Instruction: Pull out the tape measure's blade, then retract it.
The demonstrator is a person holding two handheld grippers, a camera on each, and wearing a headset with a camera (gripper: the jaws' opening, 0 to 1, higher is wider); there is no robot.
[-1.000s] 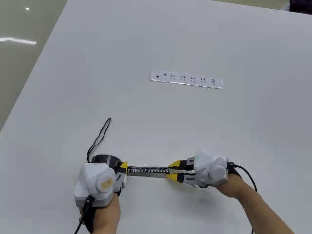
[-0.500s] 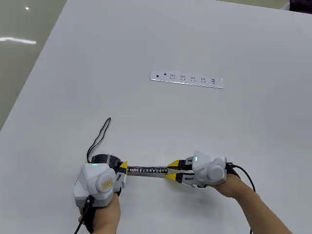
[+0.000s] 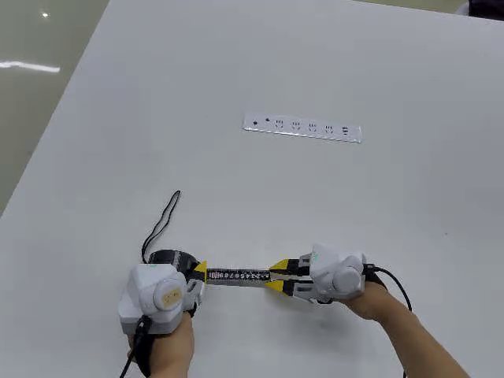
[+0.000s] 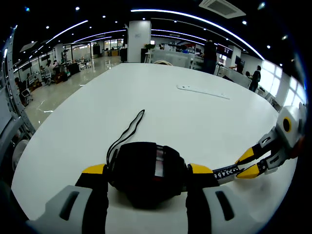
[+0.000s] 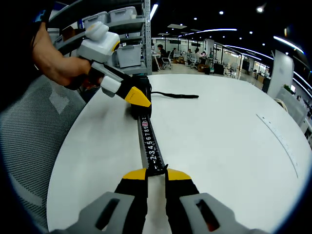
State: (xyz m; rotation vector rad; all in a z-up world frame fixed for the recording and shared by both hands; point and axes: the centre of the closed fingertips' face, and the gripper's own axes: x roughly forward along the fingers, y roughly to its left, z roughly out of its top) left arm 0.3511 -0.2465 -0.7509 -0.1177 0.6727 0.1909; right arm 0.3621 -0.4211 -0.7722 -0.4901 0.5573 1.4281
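Sits nearest the person, low on the tabletop (image 3: 331, 205) — black tape measure case (image 3: 172, 259), clamped across its sides by the left tongs (image 4: 147, 169), jaws spread only as wide as the case. Runs out rightward from the case mouth: a short length of blade (image 5: 150, 144), pinched at its tip by the right tongs (image 5: 156, 175), jaws narrow on the thin strip.

Looks hard-shelled, smooth and fairly dense for so small a case; likely to twist or slide unless squeezed across the flat sides, as here. Probably stiff along its length yet thin and springy in the blade. Could kink if bent sideways, and could whip back under the spring if released at once. Best held at the very end and fed back in a straight line toward the case mouth, slowly.

Trails from the far side of the case: a black wrist strap (image 3: 161, 220), loose on the tabletop and off the blade's line. Lies well beyond the case — a white power strip (image 3: 302, 128), flat, far from the pull path. Between the case and the right tongs, just the blade itself, so no obstruction to judge by.
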